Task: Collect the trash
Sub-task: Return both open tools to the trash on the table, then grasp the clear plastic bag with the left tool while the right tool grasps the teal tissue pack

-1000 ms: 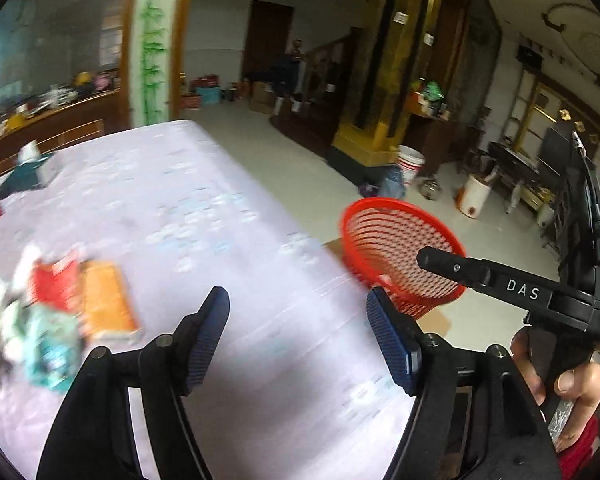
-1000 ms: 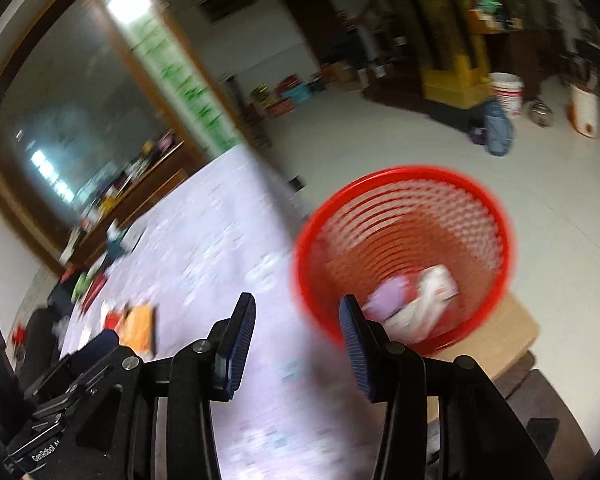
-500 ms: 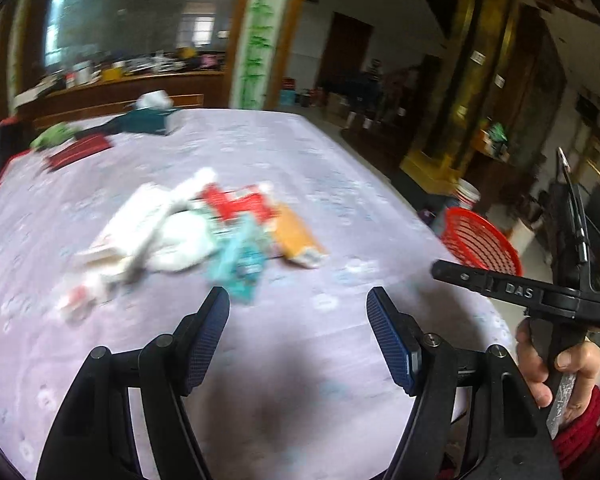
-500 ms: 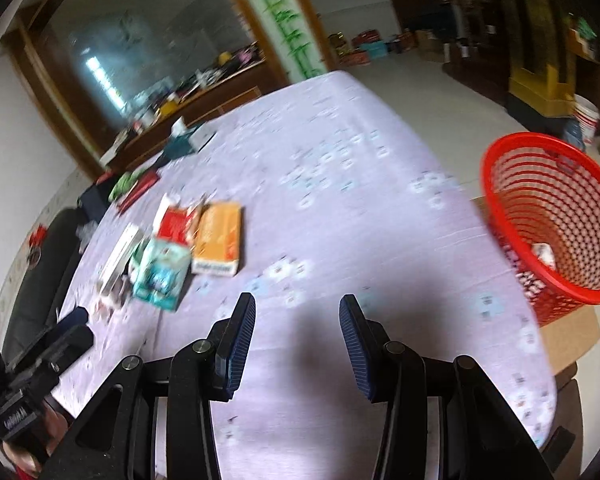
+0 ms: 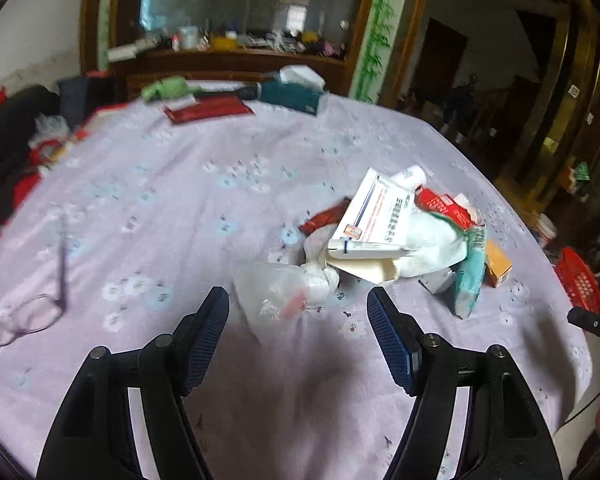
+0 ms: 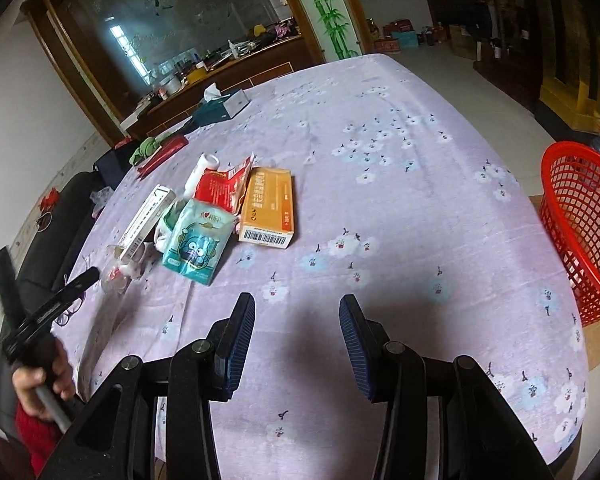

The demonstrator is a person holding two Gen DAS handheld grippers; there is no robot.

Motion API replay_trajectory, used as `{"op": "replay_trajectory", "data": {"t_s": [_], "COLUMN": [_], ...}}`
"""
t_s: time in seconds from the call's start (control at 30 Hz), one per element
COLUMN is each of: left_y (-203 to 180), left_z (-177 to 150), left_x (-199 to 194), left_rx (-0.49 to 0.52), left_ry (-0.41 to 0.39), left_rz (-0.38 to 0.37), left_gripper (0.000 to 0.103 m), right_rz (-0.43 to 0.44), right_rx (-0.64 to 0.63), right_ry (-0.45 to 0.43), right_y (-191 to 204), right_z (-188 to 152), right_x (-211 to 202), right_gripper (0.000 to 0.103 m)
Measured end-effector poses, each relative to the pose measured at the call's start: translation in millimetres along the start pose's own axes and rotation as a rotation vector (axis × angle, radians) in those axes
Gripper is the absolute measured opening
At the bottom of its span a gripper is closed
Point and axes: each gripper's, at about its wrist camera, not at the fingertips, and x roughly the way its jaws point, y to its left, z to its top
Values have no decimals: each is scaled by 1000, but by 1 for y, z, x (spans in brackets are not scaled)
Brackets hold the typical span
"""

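1. My left tongs [image 5: 298, 320] are spread wide and pinch nothing; they hang low over the lilac flowered surface [image 5: 172, 184], with a clear crumpled plastic bag [image 5: 276, 296] lying just ahead between the two blue pads.
2. Beyond that bag sits the heap of trash: a white carton [image 5: 374, 216] propped on top of a white crumpled wrapper [image 5: 432, 240], a red packet [image 5: 444, 204] behind, a teal pouch [image 5: 470, 280] and an orange box [image 5: 498, 262] at the right (all touching or overlapping).
3. My right tongs [image 6: 298, 336] are also parted and empty, above a bare stretch of cloth well apart from the heap; the orange box [image 6: 268, 208] and teal pouch [image 6: 198, 240] lie ahead to the left.
4. The red mesh basket [image 6: 580, 216] stands off the surface's right edge.
5. A pair of glasses [image 5: 24, 312] rests at the left; a teal tissue box [image 5: 296, 94] is at the far side.
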Motion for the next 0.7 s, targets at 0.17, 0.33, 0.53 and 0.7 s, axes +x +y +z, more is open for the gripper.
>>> {"op": "replay_trajectory", "data": {"t_s": [0.17,0.33,0.53,0.7], "left_y": [-11,-28,-37,-33], "left_z": [5,10,13,8], "left_x": [26,46,54,44], "left_rx": [77,125,148,127], "left_ry": [48,66,49,36], "left_rz": [-47,10,18,26], "left_gripper": [70,70,53,48], "right_rz": [-3,17,57,76], "right_rx": [4,-7,-11,-14], "right_ry": [10,22,50,68], "right_y": [1,12,32,50], "right_z": [1,4,9,13], "right_x": [1,4,18,35], "right_gripper": [48,48,48,48]}}
